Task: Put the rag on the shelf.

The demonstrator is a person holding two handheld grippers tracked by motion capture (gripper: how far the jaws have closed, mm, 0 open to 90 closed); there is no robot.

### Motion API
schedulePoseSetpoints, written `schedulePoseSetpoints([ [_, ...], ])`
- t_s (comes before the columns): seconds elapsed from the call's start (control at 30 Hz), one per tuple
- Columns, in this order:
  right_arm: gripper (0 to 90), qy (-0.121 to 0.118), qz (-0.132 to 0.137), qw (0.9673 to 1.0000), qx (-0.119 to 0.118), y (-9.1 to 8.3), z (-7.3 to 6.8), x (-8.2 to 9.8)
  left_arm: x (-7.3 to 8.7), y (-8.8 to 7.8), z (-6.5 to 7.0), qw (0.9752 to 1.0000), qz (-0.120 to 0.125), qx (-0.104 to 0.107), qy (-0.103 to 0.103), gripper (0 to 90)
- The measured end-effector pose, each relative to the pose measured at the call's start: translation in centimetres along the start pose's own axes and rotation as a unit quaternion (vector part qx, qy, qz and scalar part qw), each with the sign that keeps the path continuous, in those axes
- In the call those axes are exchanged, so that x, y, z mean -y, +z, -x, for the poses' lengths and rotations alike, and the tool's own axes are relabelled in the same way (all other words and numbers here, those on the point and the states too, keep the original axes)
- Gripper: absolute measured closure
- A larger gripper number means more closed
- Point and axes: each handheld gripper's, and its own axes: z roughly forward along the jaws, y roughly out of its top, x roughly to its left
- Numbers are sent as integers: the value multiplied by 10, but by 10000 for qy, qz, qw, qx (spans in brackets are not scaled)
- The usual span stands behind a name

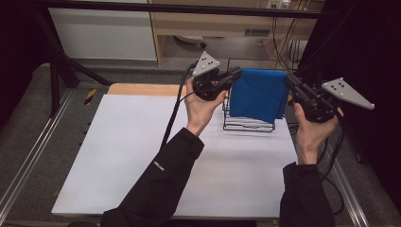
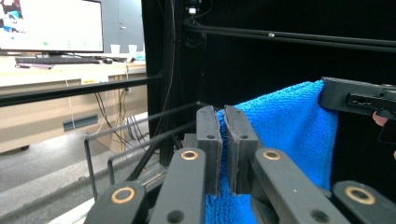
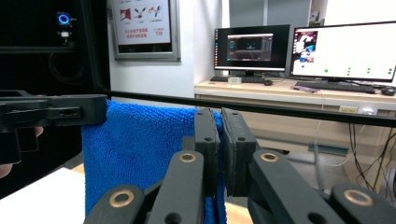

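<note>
Both grippers point(image 2: 223, 140) point(image 3: 220, 140) clamping blue towel point(image 1: 257, 94)

I have a bright blue terry cloth towel point(image 1: 259, 93) stretched out by its two upper corners, pinched in my left claw point(image 2: 223, 122) and my right claw point(image 3: 221, 122). It hangs flat and upright above a black wire rack point(image 1: 248, 124) at the table's far edge.

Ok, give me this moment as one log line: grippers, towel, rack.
left gripper: shut on towel | right gripper: shut on towel | towel: blue, held by top corners, hanging over rack | rack: black wire, on table
</note>
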Motion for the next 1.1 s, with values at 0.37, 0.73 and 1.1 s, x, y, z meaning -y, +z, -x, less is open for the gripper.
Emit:
schedulePoseSetpoints([
  [0.37,863,-18,153,9998,111,17,19,-31,-29,24,-7,9997,220,-115,-14,853],
  [0.73,863,-78,261,9994,190,39,29,-55,-49,43,-20,9985,445,-255,-168,853],
  [1.1,863,-125,258,9994,200,67,36,-75,-70,53,-36,9973,564,-438,-187,854],
])
